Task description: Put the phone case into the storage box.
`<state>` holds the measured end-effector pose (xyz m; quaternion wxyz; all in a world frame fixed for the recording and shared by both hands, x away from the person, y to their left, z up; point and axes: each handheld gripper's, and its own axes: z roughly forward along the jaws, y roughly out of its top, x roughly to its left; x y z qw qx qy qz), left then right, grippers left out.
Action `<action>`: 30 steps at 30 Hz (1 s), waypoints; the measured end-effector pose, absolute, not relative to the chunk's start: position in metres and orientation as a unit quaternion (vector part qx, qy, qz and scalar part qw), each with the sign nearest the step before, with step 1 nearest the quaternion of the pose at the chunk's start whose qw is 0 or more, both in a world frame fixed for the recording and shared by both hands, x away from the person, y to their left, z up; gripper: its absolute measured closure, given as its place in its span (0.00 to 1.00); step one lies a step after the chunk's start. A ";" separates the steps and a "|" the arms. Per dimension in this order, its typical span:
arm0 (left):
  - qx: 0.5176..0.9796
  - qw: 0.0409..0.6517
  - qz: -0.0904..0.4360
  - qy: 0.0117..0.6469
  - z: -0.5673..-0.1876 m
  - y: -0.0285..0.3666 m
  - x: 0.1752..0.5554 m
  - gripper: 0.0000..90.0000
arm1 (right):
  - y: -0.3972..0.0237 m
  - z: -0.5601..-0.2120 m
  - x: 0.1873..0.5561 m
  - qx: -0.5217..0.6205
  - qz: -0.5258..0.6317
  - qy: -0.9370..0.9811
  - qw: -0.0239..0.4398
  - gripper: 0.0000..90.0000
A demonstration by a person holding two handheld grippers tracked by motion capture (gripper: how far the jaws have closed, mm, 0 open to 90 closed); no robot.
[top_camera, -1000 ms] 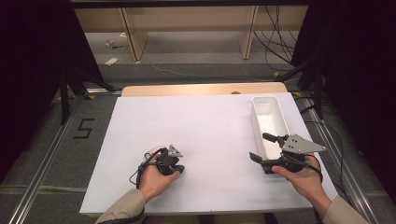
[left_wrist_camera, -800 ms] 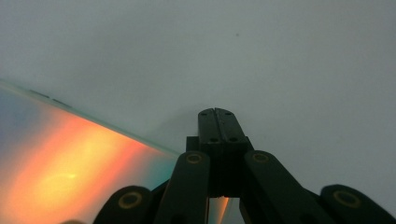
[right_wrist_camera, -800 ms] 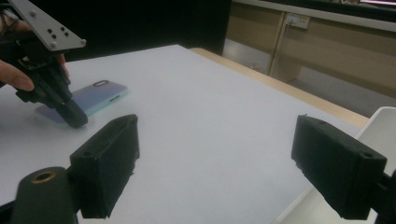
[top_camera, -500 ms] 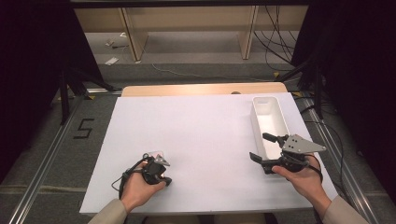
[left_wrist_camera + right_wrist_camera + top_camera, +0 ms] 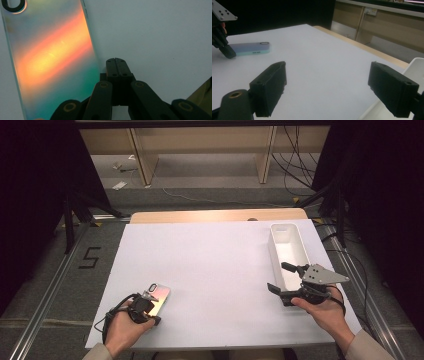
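Left tool [image 5: 116, 65]: jaws clenched together, gripping nothing, tips on the white bench [image 5: 220, 265] just beside the long edge of a phone [image 5: 158, 298]; whether they touch that edge cannot be told. The phone lies flat, iridescent back up, near the bench's front-left corner. Right tool [image 5: 285, 280]: jaws spread wide and empty, held above the near end of a white tray [image 5: 291, 240] standing along the bench's right side.
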<state>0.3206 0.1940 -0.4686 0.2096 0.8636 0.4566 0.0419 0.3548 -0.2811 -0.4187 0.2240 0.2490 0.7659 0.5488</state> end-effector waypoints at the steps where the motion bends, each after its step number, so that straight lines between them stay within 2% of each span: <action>1: 0.864 0.208 0.043 0.457 -0.468 0.194 0.321 1.00 | -0.281 -0.419 0.355 0.249 0.549 0.766 0.224 0.18; 20: 0.862 0.189 0.037 0.468 -0.466 0.201 0.323 0.99 | -0.281 -0.419 0.355 0.247 0.549 0.766 0.224 0.18; 23: 0.867 0.203 0.013 0.455 -0.461 0.199 0.322 0.89 | -0.281 -0.419 0.355 0.247 0.549 0.766 0.224 0.18; 24: 0.868 0.208 0.011 0.450 -0.459 0.197 0.321 0.82 | -0.281 -0.419 0.355 0.247 0.549 0.767 0.223 0.18; 25: 0.870 0.210 0.013 0.446 -0.456 0.196 0.321 0.82 | -0.281 -0.419 0.355 0.247 0.549 0.767 0.223 0.18; 28: 0.871 0.223 0.032 0.437 -0.448 0.191 0.321 0.69 | -0.281 -0.419 0.355 0.247 0.549 0.767 0.224 0.18; 29: 0.871 0.226 0.046 0.434 -0.445 0.191 0.321 0.58 | -0.281 -0.419 0.355 0.247 0.549 0.767 0.224 0.18; 30: 0.871 0.227 0.061 0.432 -0.442 0.190 0.322 0.51 | -0.281 -0.419 0.355 0.247 0.549 0.766 0.223 0.18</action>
